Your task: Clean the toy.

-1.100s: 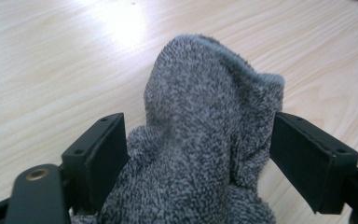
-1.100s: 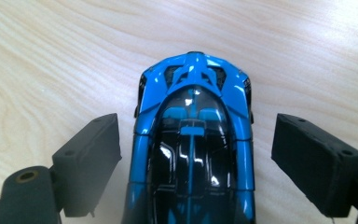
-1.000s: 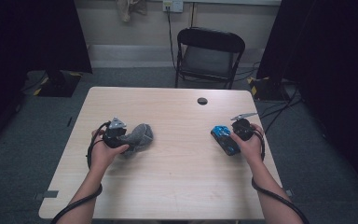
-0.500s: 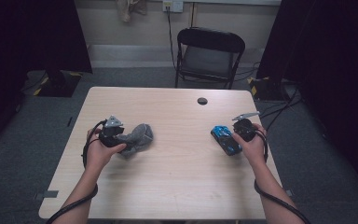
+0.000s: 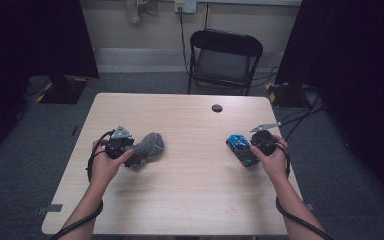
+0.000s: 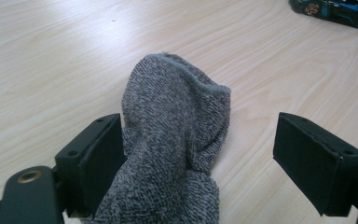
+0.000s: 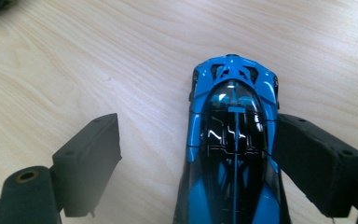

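Near the light wooden table's (image 5: 190,200) left edge, our left gripper (image 6: 200,154) stands released around the grey knitted sock (image 6: 177,140); near the right edge, our right gripper (image 7: 196,158), likewise released, brackets the blue toy car (image 7: 233,140).

Setting: recording studio or lab room. Evidence: grey carpet floor (image 5: 25,165); black curtains (image 5: 35,35) at both sides; one light wood-laminate surface (image 5: 190,125) with a round cable grommet (image 5: 217,108); empty black folding chair (image 5: 223,60) behind it; wall outlet (image 5: 185,5) with cord; yellow-black taped cables (image 5: 280,90) on floor.
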A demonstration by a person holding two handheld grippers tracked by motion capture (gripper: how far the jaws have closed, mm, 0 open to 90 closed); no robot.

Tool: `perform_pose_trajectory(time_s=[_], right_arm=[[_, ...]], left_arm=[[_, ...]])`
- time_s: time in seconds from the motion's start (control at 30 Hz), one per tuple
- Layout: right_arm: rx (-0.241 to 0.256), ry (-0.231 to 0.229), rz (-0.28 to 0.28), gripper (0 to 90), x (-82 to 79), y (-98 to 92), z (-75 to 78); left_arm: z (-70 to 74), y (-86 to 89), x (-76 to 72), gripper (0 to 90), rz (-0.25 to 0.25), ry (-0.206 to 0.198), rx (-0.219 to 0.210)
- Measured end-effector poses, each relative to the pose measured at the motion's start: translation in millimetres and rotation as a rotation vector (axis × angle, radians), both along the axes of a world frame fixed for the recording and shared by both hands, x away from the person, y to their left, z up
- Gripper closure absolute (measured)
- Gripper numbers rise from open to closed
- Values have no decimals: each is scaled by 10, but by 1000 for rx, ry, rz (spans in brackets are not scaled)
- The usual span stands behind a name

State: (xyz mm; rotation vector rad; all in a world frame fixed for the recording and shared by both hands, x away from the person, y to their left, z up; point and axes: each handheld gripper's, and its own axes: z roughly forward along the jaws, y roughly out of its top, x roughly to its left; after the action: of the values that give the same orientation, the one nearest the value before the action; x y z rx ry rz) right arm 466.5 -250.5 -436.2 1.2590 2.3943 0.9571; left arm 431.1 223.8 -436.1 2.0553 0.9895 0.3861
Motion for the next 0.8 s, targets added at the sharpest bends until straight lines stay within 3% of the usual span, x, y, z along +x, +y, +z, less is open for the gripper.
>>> perform_pose_trajectory(time_s=[0.43,0.8], right_arm=[[17,-5,53,149,-190,60,10],[29,-35,77,157,-328,147,-28]], left_arm=[[0,-35,-104,159,-46,6,-11],[-50,-140,-218,159,-85,3,-28]])
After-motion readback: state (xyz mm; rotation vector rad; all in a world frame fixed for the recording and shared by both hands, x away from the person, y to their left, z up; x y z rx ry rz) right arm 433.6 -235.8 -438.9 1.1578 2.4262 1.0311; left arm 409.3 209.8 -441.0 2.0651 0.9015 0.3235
